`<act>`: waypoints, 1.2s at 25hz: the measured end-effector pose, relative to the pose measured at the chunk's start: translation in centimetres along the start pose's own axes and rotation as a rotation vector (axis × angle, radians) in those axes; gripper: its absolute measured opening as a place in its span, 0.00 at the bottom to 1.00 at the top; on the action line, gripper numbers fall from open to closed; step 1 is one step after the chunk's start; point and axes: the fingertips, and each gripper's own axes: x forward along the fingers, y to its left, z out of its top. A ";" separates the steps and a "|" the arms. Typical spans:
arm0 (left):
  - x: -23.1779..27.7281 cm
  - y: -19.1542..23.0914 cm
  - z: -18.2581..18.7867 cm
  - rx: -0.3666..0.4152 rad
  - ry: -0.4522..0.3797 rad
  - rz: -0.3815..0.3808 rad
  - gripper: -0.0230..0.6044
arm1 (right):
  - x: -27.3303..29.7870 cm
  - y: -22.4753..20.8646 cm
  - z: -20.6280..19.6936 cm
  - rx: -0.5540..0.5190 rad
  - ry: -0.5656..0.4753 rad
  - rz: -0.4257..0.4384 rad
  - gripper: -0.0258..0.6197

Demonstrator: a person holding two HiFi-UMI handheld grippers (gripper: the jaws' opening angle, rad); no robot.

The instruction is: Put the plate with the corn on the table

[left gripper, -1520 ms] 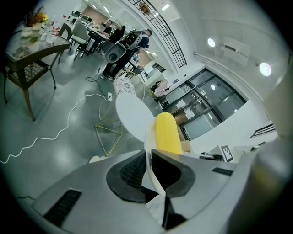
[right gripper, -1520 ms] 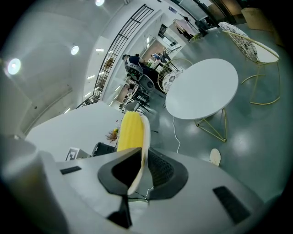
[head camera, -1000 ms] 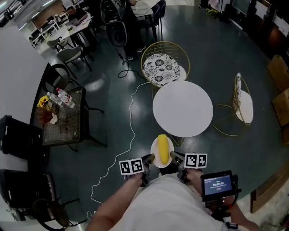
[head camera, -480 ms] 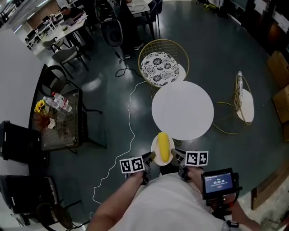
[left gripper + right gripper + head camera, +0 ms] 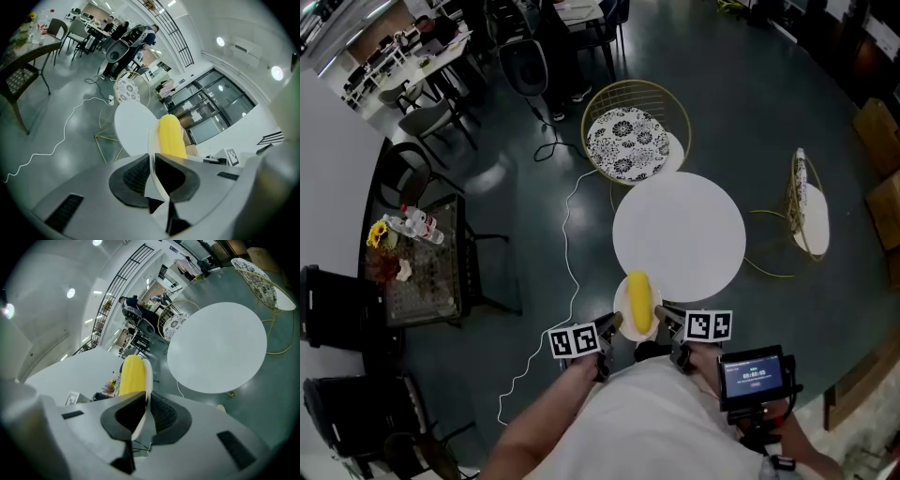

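A small white plate [image 5: 622, 302] carries a yellow corn cob [image 5: 638, 300] and hangs in the air just before the near edge of the round white table [image 5: 679, 234]. My left gripper [image 5: 613, 327] is shut on the plate's left rim and my right gripper [image 5: 662, 317] is shut on its right rim. In the left gripper view the plate's edge [image 5: 151, 154] runs between the jaws with the corn [image 5: 170, 136] above. The right gripper view shows the plate rim [image 5: 147, 380], the corn [image 5: 131, 375] and the table top [image 5: 216, 348] beyond.
A gold wire chair with a patterned cushion [image 5: 632, 139] stands behind the table, and another gold chair [image 5: 808, 211] to its right. A dark side table with bottles and flowers [image 5: 420, 258] stands at the left. A white cable [image 5: 565, 272] snakes over the dark floor.
The view has shifted slightly forward: the round table sits a little nearer, and the plate with the corn has crept closer to its near edge. Both grippers keep their hold.
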 end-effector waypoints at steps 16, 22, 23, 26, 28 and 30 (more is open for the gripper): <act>4.4 0.8 5.0 0.004 0.026 0.027 0.10 | 2.8 -2.4 5.5 0.036 0.005 0.009 0.11; 4.0 1.1 6.6 0.007 0.006 0.038 0.10 | 3.9 -1.6 6.6 0.023 0.013 0.030 0.11; 3.9 1.3 6.8 0.007 0.002 0.040 0.10 | 4.0 -1.4 6.6 0.018 0.014 0.034 0.11; 3.8 1.3 7.5 0.010 -0.005 0.046 0.10 | 4.3 -1.0 7.1 0.012 0.016 0.041 0.11; 4.3 0.9 8.1 0.012 -0.004 0.048 0.10 | 4.3 -1.2 8.0 0.015 0.013 0.044 0.11; 4.9 0.5 8.7 0.013 -0.002 0.048 0.10 | 4.2 -1.4 8.9 0.019 0.009 0.046 0.11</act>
